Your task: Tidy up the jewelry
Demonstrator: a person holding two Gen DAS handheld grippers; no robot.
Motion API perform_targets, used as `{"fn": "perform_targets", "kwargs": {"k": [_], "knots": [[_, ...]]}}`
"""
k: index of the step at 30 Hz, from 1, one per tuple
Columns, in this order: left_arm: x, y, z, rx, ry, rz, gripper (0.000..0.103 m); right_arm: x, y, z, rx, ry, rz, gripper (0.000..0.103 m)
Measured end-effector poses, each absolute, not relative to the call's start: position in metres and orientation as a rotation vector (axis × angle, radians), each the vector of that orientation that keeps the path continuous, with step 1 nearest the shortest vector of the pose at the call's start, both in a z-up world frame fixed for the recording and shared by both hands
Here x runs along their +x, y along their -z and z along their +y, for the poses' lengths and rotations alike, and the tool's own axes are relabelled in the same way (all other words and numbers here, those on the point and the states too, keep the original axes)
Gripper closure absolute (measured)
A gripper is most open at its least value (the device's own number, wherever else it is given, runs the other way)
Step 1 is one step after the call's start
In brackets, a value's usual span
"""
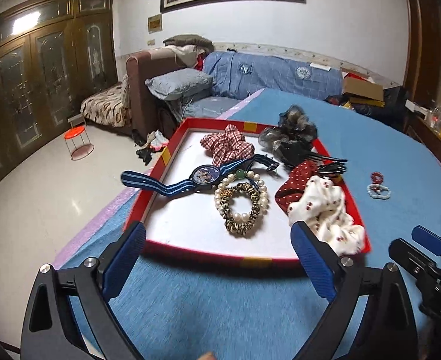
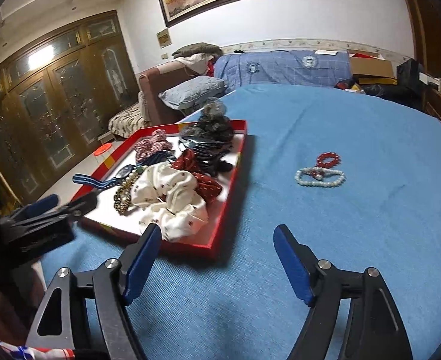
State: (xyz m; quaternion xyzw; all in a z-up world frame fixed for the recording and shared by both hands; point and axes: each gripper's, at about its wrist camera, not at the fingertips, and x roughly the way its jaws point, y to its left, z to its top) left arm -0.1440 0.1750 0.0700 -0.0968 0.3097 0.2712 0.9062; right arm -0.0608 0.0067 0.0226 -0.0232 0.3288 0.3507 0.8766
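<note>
A red tray (image 1: pixel 196 250) (image 2: pixel 220 225) with a white floor sits on the blue cloth. In it lie a blue striped watch (image 1: pixel 204 177), a pearl bracelet (image 1: pixel 257 180), a leopard scrunchie (image 1: pixel 244 210), a checked scrunchie (image 1: pixel 226 147), a red dotted scrunchie (image 1: pixel 298 180), a white scrunchie (image 1: pixel 325 210) (image 2: pixel 166 198) and a grey furry clip (image 1: pixel 292 132). Out on the cloth lie a red bead bracelet (image 2: pixel 328 159) and a white bead bracelet (image 2: pixel 319 178). My left gripper (image 1: pixel 219 258) stands open just before the tray's near rim. My right gripper (image 2: pixel 217 255) is open over bare cloth, right of the tray.
The round table's blue cloth (image 2: pixel 340 120) stretches far to the right. Beyond it stand a blue-covered sofa (image 1: pixel 268 72), a brown armchair (image 1: pixel 148 84), cardboard boxes (image 2: pixel 370 67) and a wooden cabinet wall (image 1: pixel 40 75). An orange stool (image 1: pixel 78 142) is on the floor.
</note>
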Motion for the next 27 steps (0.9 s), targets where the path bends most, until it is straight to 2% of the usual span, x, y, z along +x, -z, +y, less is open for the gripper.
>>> {"fn": "perform_targets", "kwargs": {"k": [10, 14, 23, 27], "knots": [[-0.193, -0.083, 0.126, 0.028, -0.593, 0.555, 0.002, -0.094, -0.024, -0.019, -0.114, -0.638, 0.629, 0.01], [-0.199, -0.078, 0.115, 0.027, -0.594, 0.575, 0.002, -0.105, -0.023, -0.027, -0.152, -0.595, 0.613, 0.01], [-0.218, -0.065, 0.101, 0.038, -0.619, 0.619, 0.002, -0.136, -0.02, -0.033, -0.231, -0.462, 0.699, 0.01], [-0.229, -0.062, 0.103, 0.038, -0.657, 0.617, 0.002, -0.166, -0.024, -0.028, -0.304, -0.42, 0.623, 0.007]]}}
